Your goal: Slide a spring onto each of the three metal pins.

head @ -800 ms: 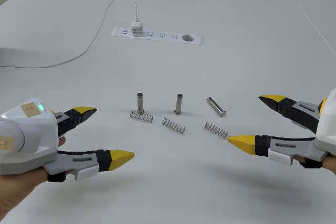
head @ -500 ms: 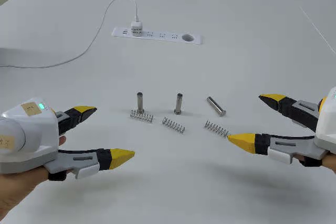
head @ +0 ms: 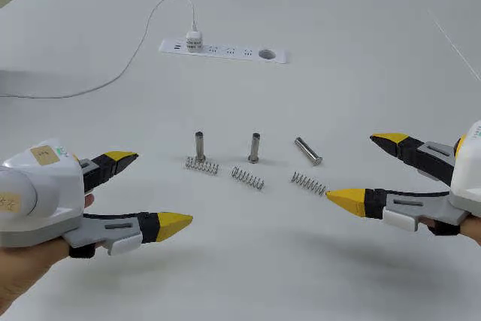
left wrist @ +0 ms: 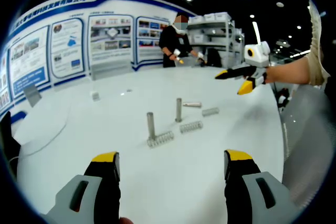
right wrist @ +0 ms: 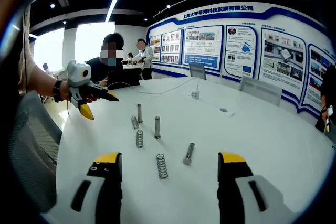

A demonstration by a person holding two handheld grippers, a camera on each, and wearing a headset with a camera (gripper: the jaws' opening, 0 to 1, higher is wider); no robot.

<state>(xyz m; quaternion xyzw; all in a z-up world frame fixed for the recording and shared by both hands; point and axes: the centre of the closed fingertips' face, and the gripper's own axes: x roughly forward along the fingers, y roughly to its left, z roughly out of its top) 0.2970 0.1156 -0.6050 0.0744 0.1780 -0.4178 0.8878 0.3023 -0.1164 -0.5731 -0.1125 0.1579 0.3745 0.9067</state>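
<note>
Springs lie in a row on the bench. The left spring is just beside the base of the upright left pin. The middle spring is near the upright middle pin. The right spring is near the right pin, which lies flat. The left tongs and right tongs hover at either side, both apart and empty. A power strip sits farther back.

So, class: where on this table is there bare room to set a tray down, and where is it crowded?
Free: the table between the power strip and the pins; also the near patch in front of the springs, between the left gripper and right gripper. Crowded: the middle row, where pins and springs sit close together.
</note>
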